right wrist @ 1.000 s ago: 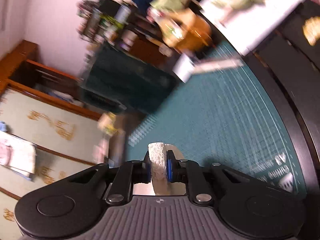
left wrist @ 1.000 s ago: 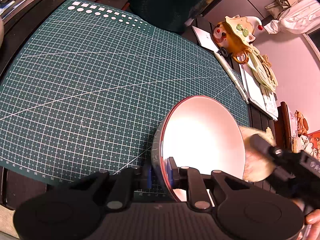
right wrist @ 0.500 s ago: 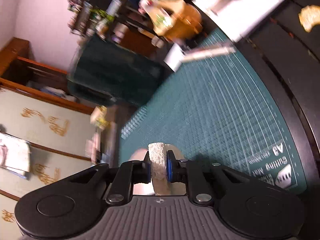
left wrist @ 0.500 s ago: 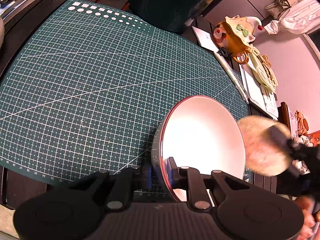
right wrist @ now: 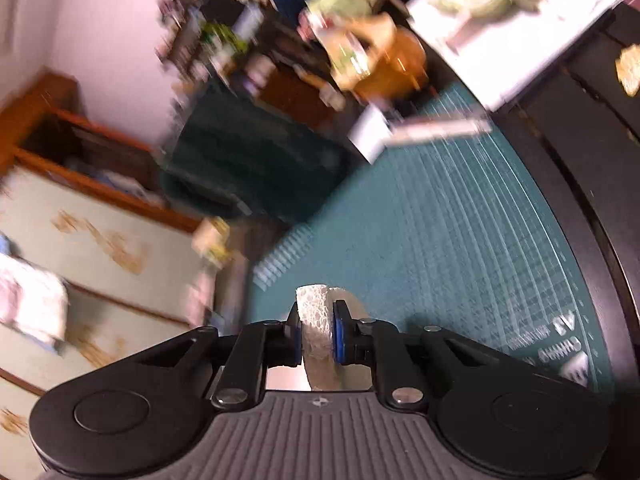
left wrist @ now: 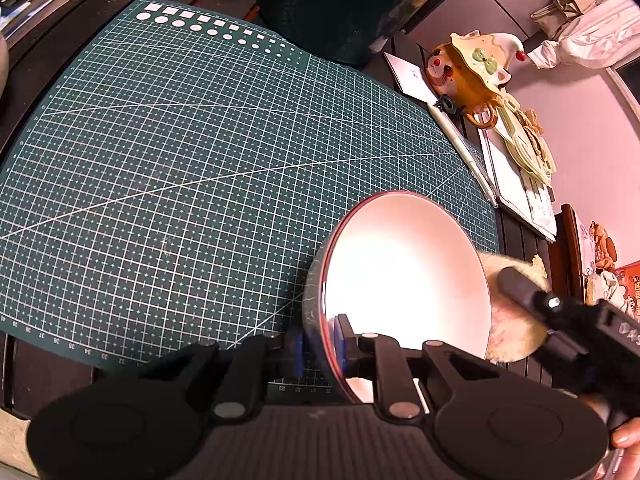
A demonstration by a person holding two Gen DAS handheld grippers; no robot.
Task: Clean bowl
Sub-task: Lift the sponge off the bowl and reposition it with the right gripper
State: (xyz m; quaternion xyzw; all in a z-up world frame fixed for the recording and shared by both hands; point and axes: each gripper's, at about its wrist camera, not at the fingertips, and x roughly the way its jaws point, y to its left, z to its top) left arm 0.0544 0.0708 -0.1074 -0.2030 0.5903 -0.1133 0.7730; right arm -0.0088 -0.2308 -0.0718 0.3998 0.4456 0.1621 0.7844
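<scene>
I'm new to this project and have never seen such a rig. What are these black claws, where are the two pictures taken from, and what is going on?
There is no robot here. A person holds a two-finger gripper in each hand, and each picture comes from a fisheye camera on one gripper, looking forward along its fingers. In the left wrist view, the left gripper is shut on the rim of a tilted bowl, white inside, above a green cutting mat on a dark table. The right gripper is shut on a pale scrubbing sponge. From the left camera, that sponge sits just behind the bowl's right edge. Papers and a ceramic figure lie beyond the mat.
</scene>
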